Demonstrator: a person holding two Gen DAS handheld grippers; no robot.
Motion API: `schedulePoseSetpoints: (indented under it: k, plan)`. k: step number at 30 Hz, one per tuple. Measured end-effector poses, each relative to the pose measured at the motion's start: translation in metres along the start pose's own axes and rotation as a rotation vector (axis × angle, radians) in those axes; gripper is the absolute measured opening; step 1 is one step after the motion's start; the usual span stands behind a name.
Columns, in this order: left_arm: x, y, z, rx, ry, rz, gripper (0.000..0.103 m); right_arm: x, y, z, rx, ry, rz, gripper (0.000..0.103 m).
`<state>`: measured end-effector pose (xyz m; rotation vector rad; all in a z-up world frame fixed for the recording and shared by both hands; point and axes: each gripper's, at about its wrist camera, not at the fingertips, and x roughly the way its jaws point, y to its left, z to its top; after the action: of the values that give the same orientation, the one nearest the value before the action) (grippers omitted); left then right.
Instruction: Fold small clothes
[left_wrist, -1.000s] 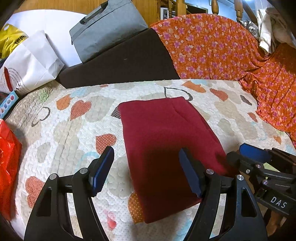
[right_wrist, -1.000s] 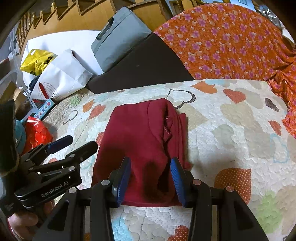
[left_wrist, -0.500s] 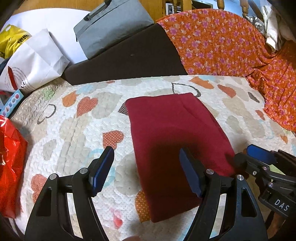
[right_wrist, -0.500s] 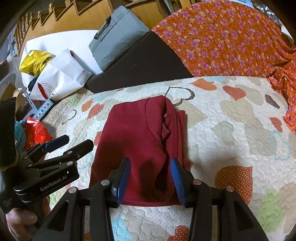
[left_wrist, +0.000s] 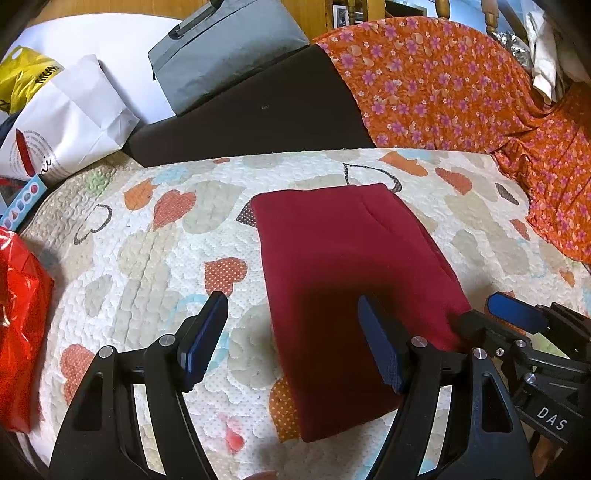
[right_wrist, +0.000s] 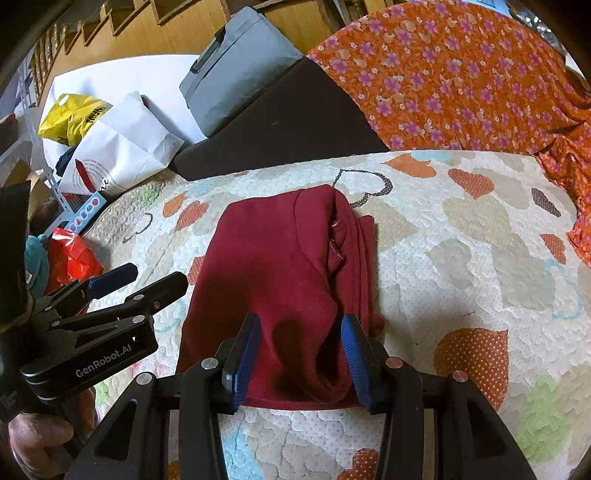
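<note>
Work surface: a quilted bedspread (left_wrist: 155, 258) with a pebbled white texture and printed hearts in orange, beige and light blue. Behind it stand wooden panelling and stair-like steps (right_wrist: 122, 22).

Far left, off the quilt's edge: a crinkled red plastic bag (left_wrist: 18, 314), a white paper bag (left_wrist: 70, 129) with red print, and a yellow plastic bag (left_wrist: 22, 79). Their contents cannot be seen. Further right, a grey soft case (left_wrist: 229, 51) with a dark handle leans on a dark brown cushion (left_wrist: 251, 114). Right of that, an orange floral fabric (left_wrist: 443, 85) drapes down to the quilt's right edge.

The dark red garment (left_wrist: 347, 280) lies at the centre of the quilt as a folded, roughly rectangular piece; in the right wrist view its right side shows bunched layered edges.

Left gripper (left_wrist: 295, 343): jaws spread wide, hovering over the garment's near left edge, holding nothing. Right gripper (right_wrist: 299, 358): jaws parted, blue ribbed pads on either side of the garment's near edge, not clamped on it.
</note>
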<state>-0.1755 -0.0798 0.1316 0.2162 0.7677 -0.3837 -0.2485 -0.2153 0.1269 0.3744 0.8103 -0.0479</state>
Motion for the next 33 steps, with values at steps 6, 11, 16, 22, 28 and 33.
schedulePoseSetpoints:
  k: [6,11,16,22,28,33]
  plan:
    - [0.0017,-0.0002,0.0004,0.003,0.005,0.003,0.073,0.0026,0.0006,-0.0013,0.003,0.007,0.005,0.044]
    - [0.0022,-0.0005,0.0007,0.001,0.008,0.002,0.073,0.0042,0.0013,-0.0022,0.001,0.010,0.009,0.044]
    - [0.0037,-0.0009,0.0005,-0.005,0.009,0.002,0.073,0.0049,0.0043,-0.0019,-0.007,0.011,0.012,0.044]
    - [0.0040,-0.0011,-0.0005,-0.004,0.010,0.005,0.073,0.0077,0.0053,-0.0030,-0.006,0.022,0.011,0.044]
    - [0.0025,0.0032,0.0006,-0.025,0.001,-0.002,0.073,0.0081,0.0039,-0.0030,-0.003,0.022,0.009,0.044]
    - [0.0032,0.0016,0.0008,-0.009,0.003,0.000,0.073,0.0094,0.0040,-0.0035,-0.003,0.027,0.016,0.044]
